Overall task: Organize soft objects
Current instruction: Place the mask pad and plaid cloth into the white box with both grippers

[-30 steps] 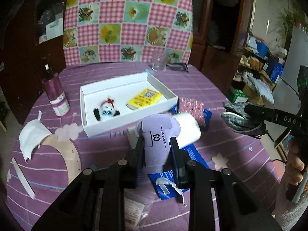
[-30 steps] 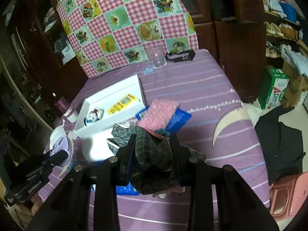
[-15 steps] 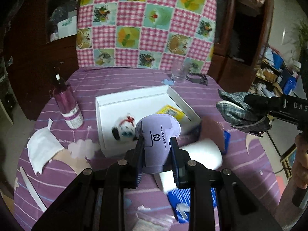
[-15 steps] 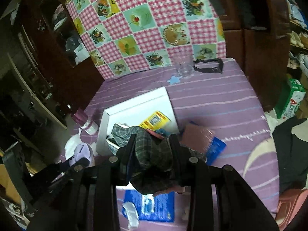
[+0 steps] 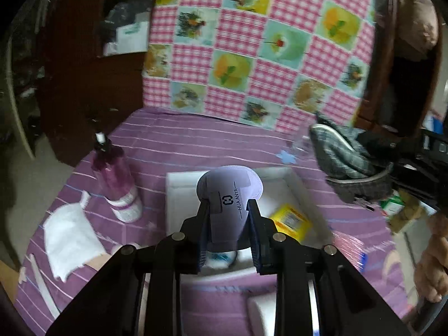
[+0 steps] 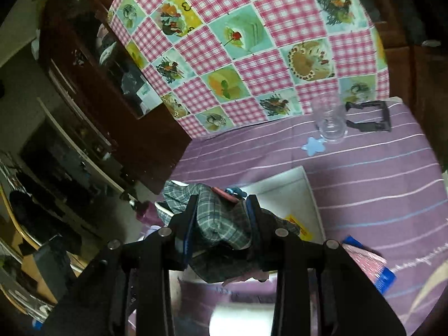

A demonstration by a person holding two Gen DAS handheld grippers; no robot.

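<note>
Left wrist: fingers [image 5: 227, 210] pinch lavender pad [image 5: 229, 193]; right fingers [image 6: 221, 210] clamp crumpled plaid cloth [image 6: 218, 224].

Bottle [image 5: 117, 184] left of box [image 5: 296, 187]

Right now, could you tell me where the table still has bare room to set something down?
The far purple tablecloth between the white box and the checked cloth is bare, as is the stretch right of the box, below the glass. The near edge is crowded: bottle, white tissue, pink pack.
</note>
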